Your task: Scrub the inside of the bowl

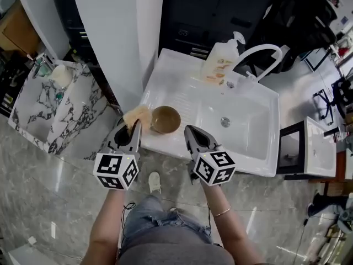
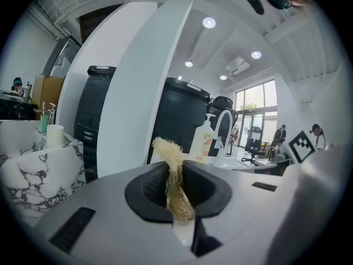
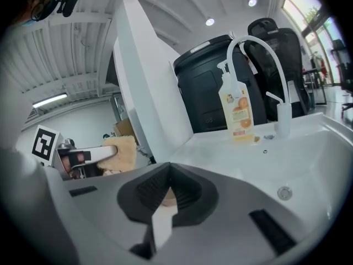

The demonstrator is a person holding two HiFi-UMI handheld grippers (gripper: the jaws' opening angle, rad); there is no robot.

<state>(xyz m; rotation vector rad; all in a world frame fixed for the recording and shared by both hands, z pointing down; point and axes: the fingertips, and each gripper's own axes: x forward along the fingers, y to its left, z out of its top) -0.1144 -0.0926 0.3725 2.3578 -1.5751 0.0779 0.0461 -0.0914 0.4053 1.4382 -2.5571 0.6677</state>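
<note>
A brown bowl (image 1: 165,119) stands upright on the drainboard at the left of the white sink (image 1: 182,81). My left gripper (image 1: 134,128) is shut on a tan fibrous scrubber (image 1: 137,115) (image 2: 171,164), held just left of the bowl and level with its rim. My right gripper (image 1: 191,131) sits just right of the bowl with its jaws together and nothing between them. In the right gripper view a sliver of the bowl (image 3: 168,199) shows past the jaws, and the scrubber (image 3: 124,152) appears at left. The bowl's inside looks empty.
The sink basin (image 1: 245,139) with its drain (image 1: 225,122) lies right of the bowl. A soap pump bottle (image 1: 219,63) and a curved white faucet (image 1: 258,52) stand at the back rim. A white pillar (image 1: 124,37) and a marble counter (image 1: 44,109) are at left.
</note>
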